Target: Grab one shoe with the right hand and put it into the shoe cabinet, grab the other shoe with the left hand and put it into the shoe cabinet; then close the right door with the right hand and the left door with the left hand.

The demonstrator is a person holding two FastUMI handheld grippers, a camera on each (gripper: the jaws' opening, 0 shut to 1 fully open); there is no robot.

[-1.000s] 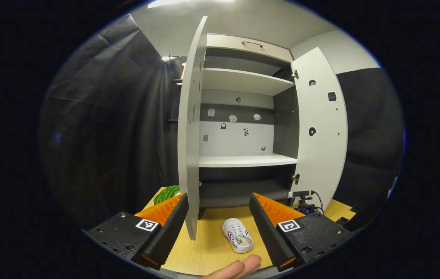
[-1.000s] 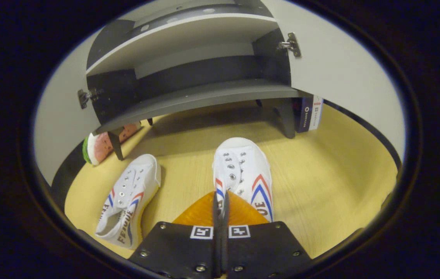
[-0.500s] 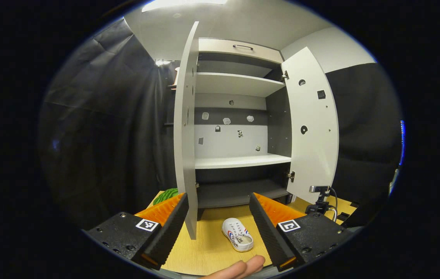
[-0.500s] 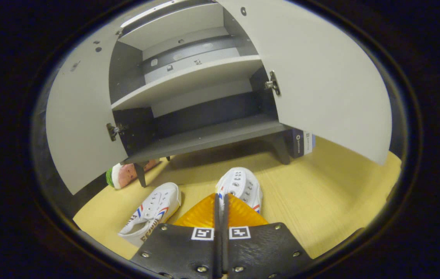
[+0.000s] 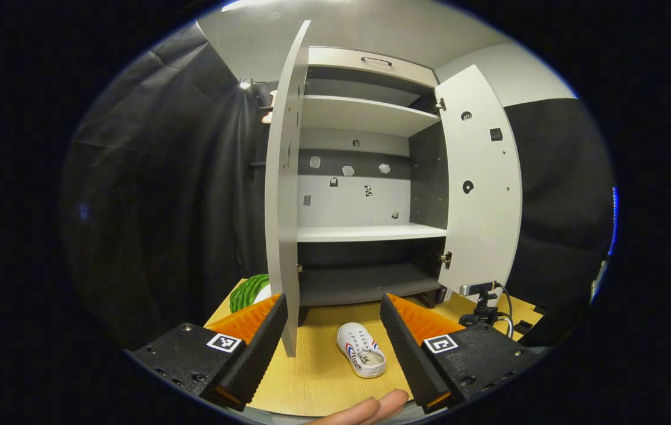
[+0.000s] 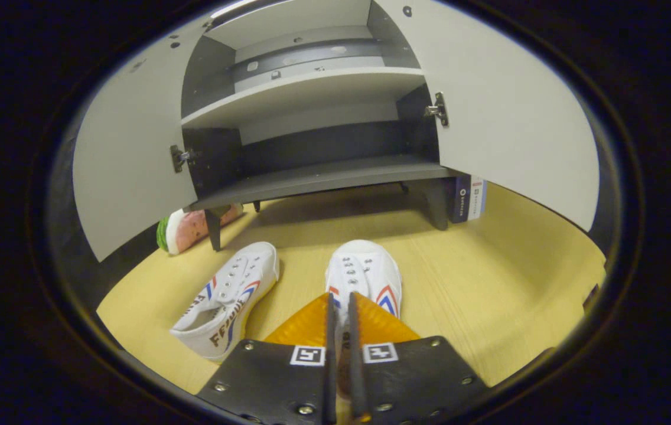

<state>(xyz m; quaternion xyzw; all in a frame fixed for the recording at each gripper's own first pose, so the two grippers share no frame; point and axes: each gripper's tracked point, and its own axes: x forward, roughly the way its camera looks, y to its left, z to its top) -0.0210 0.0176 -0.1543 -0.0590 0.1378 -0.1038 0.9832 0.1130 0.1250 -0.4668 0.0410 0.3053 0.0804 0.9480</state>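
One shoe (image 6: 364,273) is pinched by its side wall between the nearly closed jaws of the right gripper (image 6: 340,313), toe aimed at the shoe cabinet (image 6: 323,177) ahead, presumably for carrying in. Compared with half a second ago, the cabinet is seen lower and nearer. The left gripper (image 5: 332,321) is held spread, the other shoe (image 5: 361,358) lying on the table (image 5: 312,383) between its jaws.

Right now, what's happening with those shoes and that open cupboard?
A person holds a gripper in each hand to put a pair of white shoes away. The right gripper is clamped on one shoe, its toe aimed at the shoe cabinet, whose two doors stand open. The other shoe lies on the wooden floor beside it. The left gripper is open, back from the cabinet, holding nothing. No shoe is on a shelf yet.
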